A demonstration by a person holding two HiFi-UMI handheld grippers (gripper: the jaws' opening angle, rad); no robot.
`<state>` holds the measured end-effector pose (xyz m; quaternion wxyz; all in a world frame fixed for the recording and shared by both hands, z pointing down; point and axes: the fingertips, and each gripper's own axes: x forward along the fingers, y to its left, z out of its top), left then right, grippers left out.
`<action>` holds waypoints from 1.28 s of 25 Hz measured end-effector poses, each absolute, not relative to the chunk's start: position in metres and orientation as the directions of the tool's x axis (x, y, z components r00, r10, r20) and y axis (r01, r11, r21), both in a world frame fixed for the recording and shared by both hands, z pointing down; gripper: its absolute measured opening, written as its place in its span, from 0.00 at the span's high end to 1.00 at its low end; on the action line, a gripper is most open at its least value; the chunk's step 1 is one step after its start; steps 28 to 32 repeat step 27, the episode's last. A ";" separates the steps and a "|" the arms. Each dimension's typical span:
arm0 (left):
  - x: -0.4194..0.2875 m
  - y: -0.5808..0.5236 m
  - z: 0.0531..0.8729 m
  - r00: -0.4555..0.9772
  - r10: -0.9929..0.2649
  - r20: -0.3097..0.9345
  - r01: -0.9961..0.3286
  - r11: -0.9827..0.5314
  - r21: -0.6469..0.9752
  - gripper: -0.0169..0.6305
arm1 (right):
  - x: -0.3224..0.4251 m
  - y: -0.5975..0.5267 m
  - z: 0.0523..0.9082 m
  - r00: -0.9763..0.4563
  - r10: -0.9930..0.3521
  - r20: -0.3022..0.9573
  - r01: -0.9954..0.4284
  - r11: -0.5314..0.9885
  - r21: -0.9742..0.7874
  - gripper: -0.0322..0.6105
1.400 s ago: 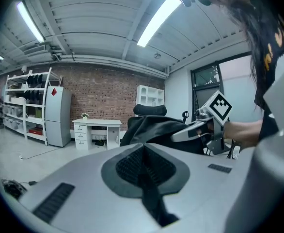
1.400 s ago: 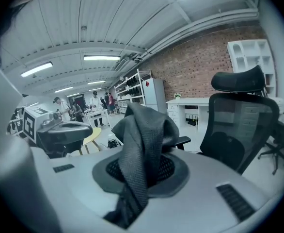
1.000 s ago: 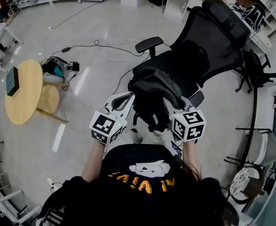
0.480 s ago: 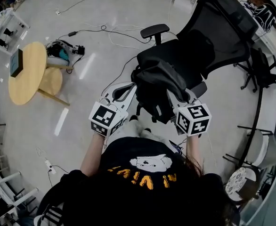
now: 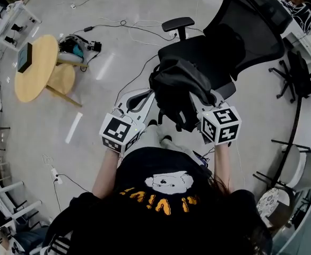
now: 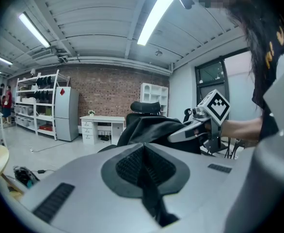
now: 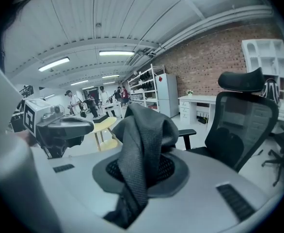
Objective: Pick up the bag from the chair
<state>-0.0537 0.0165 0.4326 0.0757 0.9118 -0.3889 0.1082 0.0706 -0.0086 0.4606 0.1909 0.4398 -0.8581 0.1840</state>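
The black bag (image 5: 176,92) hangs between my two grippers, in front of the seat of the black mesh office chair (image 5: 235,41). My left gripper (image 5: 147,101) is at the bag's left side. In the left gripper view it (image 6: 144,152) is shut on a thin black strap (image 6: 151,198), with the bag's body (image 6: 147,130) beyond. My right gripper (image 5: 199,104) is at the bag's right side. In the right gripper view it (image 7: 144,171) is shut on a wide woven grey strap (image 7: 142,144) that stands up out of the jaws. The chair (image 7: 239,125) stands behind it.
A round wooden table (image 5: 33,70) and a stool stand at the left, with cables (image 5: 118,28) on the floor near them. Another dark chair (image 5: 299,73) and a round stool (image 5: 275,201) are at the right. White shelves line the far edges.
Both grippers have drawn the bag back from the chair seat toward the person. The grips on the straps look the same.
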 end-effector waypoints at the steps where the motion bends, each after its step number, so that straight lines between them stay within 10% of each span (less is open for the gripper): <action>1: -0.052 0.021 0.432 0.671 -0.697 0.254 -0.729 -0.683 0.052 0.96 | 0.072 -0.005 0.461 -0.543 -0.682 0.489 -0.823 0.549 -0.147 0.87; 32: -0.043 0.079 0.433 0.654 -0.709 0.264 -0.737 -0.676 0.012 0.96 | 0.085 0.022 0.465 -0.593 -0.620 0.513 -0.761 0.640 -0.107 0.87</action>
